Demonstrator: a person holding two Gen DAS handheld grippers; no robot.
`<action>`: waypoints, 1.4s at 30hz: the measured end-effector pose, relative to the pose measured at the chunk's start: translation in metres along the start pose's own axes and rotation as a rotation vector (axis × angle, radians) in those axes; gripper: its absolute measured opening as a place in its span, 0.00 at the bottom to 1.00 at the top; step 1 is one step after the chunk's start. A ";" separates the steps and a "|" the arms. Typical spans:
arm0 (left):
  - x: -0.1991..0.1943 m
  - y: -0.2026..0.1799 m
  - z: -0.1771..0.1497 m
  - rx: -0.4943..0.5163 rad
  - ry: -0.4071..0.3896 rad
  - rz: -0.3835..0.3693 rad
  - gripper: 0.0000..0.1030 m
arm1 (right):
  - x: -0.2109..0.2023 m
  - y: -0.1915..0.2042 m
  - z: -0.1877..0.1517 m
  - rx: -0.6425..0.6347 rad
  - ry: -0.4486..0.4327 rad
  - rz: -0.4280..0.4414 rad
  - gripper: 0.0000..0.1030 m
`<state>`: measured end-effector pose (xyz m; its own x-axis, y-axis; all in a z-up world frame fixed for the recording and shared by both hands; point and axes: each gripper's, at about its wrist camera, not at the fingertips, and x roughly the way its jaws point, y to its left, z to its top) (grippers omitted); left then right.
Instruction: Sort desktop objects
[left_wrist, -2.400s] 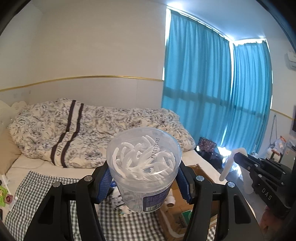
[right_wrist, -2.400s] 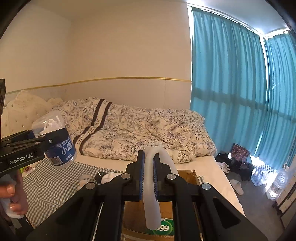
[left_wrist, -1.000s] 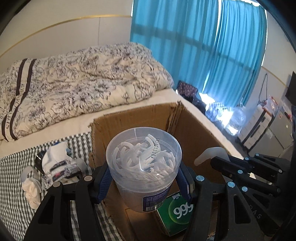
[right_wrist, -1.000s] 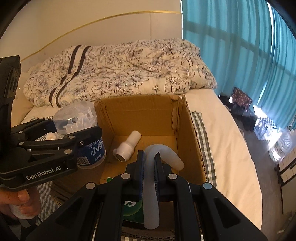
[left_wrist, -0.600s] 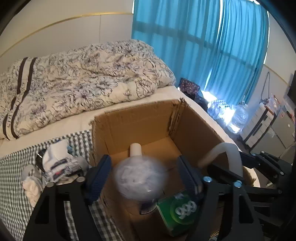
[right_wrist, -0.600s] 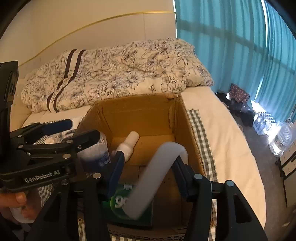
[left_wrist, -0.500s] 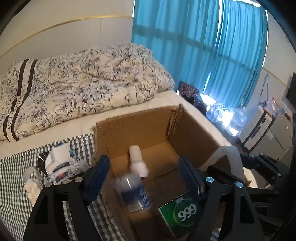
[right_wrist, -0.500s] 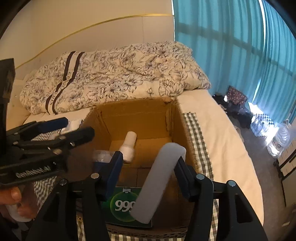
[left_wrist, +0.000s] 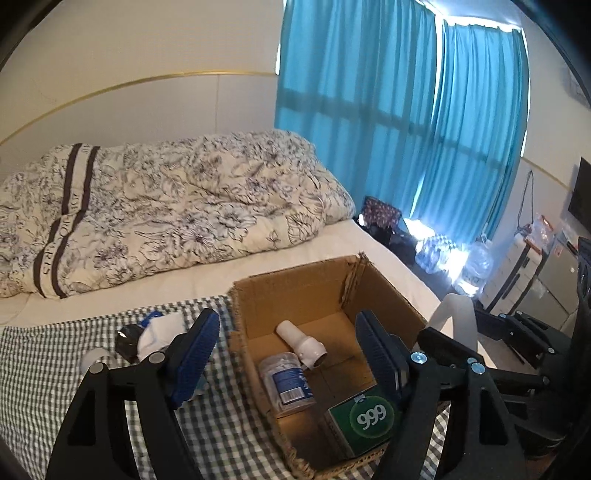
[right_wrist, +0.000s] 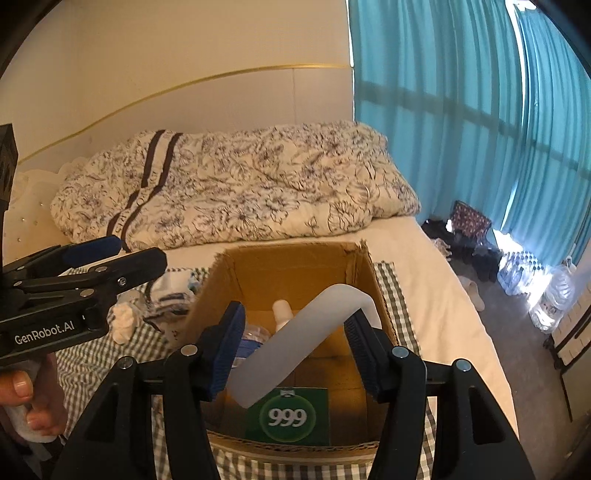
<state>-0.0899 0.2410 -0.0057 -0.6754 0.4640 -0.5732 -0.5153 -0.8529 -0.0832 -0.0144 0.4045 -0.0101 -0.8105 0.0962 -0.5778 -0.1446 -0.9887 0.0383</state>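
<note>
The left gripper (left_wrist: 286, 350) stands wide apart and empty above the open cardboard box (left_wrist: 295, 291), which sits on a checked cloth (left_wrist: 221, 417) on the bed. Inside the box lie the clear floss-pick jar (left_wrist: 286, 380) on its side, a white pipe fitting (left_wrist: 303, 341) just beside it, and a green carton marked 999 (left_wrist: 364, 415) at the near wall.

The right gripper (right_wrist: 295, 339) is likewise spread wide. The curved white tube (right_wrist: 299, 332) sits between its pads over the box; whether it touches either pad cannot be determined.

Small white items (left_wrist: 159, 330) lie on the cloth left of the box, partly hidden by the left gripper's finger. A hand (right_wrist: 33, 402) on the left gripper's handle is cut off at the frame edge.
</note>
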 end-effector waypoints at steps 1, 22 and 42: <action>-0.006 0.003 0.000 -0.004 -0.007 0.005 0.77 | -0.004 0.004 0.001 -0.001 -0.010 0.003 0.54; -0.137 0.095 -0.002 -0.105 -0.178 0.190 0.90 | -0.063 0.102 0.022 -0.084 -0.143 0.093 0.65; -0.206 0.171 -0.022 -0.185 -0.245 0.331 1.00 | -0.079 0.178 0.031 -0.144 -0.206 0.168 0.86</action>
<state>-0.0275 -0.0057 0.0807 -0.9043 0.1830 -0.3857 -0.1627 -0.9830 -0.0851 0.0056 0.2241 0.0676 -0.9164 -0.0633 -0.3953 0.0713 -0.9974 -0.0056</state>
